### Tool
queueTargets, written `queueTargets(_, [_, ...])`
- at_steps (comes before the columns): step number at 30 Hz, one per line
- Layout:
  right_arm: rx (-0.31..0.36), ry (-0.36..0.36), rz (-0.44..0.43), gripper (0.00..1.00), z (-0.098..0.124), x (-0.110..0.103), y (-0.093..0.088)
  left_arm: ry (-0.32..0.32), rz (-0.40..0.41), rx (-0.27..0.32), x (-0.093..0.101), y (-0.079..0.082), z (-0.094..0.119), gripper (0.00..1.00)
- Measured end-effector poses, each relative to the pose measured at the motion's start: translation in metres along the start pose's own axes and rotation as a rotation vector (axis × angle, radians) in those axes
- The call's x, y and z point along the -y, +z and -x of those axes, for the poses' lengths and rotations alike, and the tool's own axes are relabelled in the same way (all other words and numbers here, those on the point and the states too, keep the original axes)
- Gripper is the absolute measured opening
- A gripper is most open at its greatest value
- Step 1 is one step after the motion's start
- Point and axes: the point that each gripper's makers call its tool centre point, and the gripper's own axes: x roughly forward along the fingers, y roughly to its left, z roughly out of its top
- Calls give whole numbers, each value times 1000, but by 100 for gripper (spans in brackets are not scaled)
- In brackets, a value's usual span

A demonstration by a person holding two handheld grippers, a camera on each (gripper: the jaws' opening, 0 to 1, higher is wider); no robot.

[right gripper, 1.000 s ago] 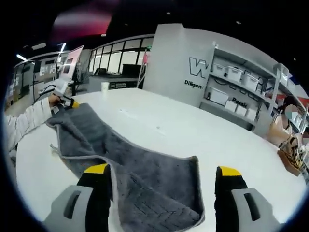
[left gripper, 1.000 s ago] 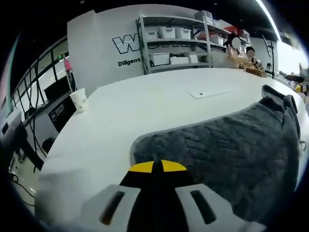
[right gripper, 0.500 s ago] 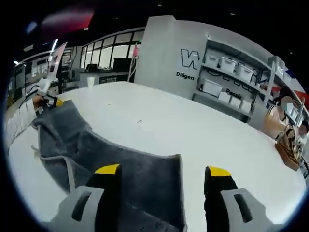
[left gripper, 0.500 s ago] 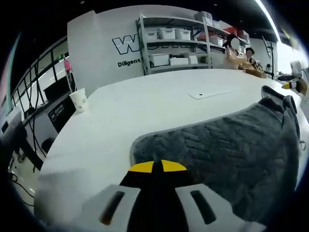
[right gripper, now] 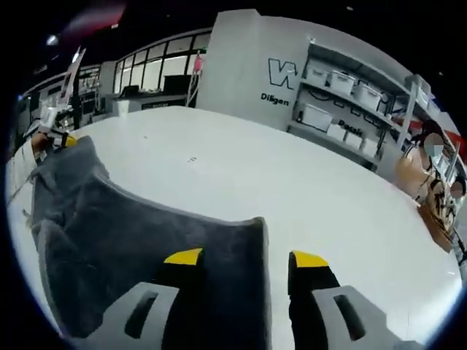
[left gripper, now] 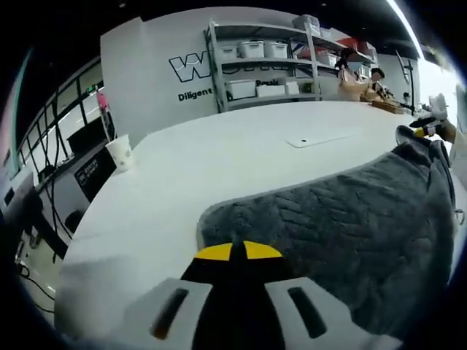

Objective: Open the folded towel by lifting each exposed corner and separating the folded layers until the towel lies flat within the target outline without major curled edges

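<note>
In the left gripper view we record the left claw [left gripper: 230,251] with its yellow-tipped jaws pressed together on the near edge of the grey towel [left gripper: 343,233], which spreads across the white surface [left gripper: 219,160] toward the right claw [left gripper: 427,129] at its far end. In the right gripper view we list the right claw [right gripper: 244,257] part-way closed around a raised towel corner [right gripper: 252,227], its jaws a narrow gap apart. Background items: paper cup [left gripper: 120,151], storage shelves [left gripper: 266,62].
</note>
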Motion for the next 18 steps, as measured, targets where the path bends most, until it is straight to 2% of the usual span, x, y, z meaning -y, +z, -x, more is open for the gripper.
queueTargets(1, [-31, -23, 17, 39, -6, 3, -8, -1, 2, 1, 0, 0, 0, 2])
queueTargets(3, [-52, -27, 24, 35, -13, 4, -17, 0, 4, 2, 0, 0, 0, 2])
queueTargets(9, [-61, -30, 7, 28, -17, 2, -25, 4, 1, 4, -2, 0, -1, 2])
queueTargets(13, [-44, -29, -14, 23, -18, 3, -23, 3, 5, 7, -2, 0, -1, 2])
queueTargets(17, [27, -58, -62, 3, -17, 12, -15, 7, 3, 9, -2, 0, -1, 2])
queueTargets(18, [20, -50, -51, 0, -18, 11, -16, 6, 3, 8, -2, 0, 0, 2])
